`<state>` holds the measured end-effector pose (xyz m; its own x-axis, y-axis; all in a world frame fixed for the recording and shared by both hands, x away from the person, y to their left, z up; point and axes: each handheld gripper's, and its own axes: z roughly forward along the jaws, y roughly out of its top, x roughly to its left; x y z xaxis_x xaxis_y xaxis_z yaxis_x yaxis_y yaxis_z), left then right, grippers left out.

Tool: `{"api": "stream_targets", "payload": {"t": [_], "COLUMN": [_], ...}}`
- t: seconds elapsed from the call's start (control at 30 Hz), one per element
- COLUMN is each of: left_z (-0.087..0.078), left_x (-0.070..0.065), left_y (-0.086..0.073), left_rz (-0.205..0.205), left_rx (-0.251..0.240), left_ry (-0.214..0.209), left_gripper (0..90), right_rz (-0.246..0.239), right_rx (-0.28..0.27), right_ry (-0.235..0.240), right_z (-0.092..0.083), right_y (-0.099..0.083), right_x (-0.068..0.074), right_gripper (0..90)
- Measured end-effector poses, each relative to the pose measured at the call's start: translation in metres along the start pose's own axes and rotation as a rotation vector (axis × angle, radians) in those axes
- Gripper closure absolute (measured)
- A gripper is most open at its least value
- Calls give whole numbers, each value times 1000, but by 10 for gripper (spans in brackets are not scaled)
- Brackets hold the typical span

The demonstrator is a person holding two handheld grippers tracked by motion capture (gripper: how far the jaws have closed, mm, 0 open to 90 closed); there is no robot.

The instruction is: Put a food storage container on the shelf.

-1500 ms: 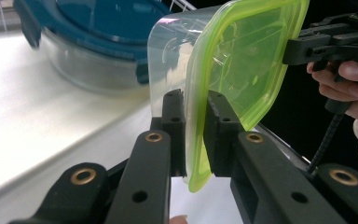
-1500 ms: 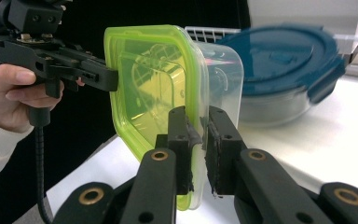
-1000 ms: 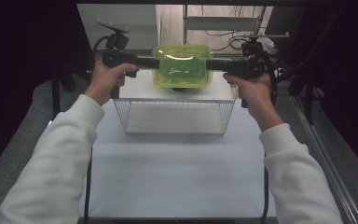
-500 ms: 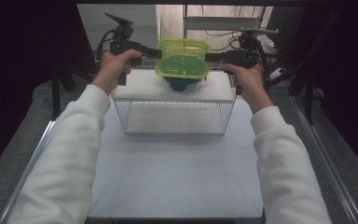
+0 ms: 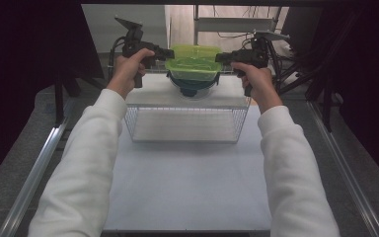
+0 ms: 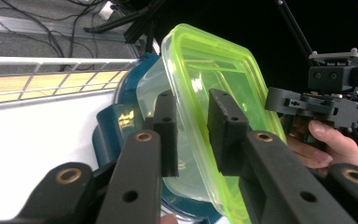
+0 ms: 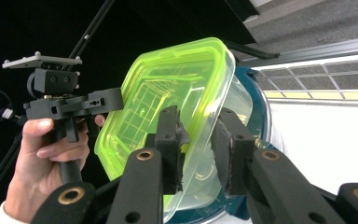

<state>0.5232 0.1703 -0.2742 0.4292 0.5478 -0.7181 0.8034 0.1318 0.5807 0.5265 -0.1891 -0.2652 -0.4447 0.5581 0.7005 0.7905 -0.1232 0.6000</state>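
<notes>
Both grippers are carrying the box farther up-frame | now sitting on bowl, upper centre (stacked on rack) | jaws just opening, straddling rim, releasing.

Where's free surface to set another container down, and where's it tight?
Free: the white tabletop between the sleeves, in front of the wire rack. Also the rack's top either side of the teal bowl. Tight: around the green-lidded container on that bowl, with left gripper and right gripper flanking it.
</notes>
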Motion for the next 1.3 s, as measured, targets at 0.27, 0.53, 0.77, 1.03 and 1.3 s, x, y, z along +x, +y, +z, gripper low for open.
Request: {"api": "stream_targets", "payload": {"t": [0.27, 0.53, 0.77, 1.03, 1.3], "left_z": [2, -21, -63, -101, -103], "left_x": [4, -7, -25, -36, -18], "left_y": [-1, -13, -58, -157, -243], "left_rz": [36, 162, 289, 447, 467], "left_rx": [-28, -131, -143, -140, -65], "left_ry": [60, 77, 102, 148, 164], "left_gripper": [539, 279, 224, 193, 201], "right_rz": [-19, -157, -372, -563, -585], "right_rx": [-15, -120, -147, -72, -34], "right_ry": [-30, -42, -81, -119, -65], "right_z": [3, -19, -62, -100, -111], "right_y": [-1, -8, -40, -135, -211], "right_x": [0, 15, 27, 28, 9], "right_gripper": [564, 363, 312, 281, 282]}}
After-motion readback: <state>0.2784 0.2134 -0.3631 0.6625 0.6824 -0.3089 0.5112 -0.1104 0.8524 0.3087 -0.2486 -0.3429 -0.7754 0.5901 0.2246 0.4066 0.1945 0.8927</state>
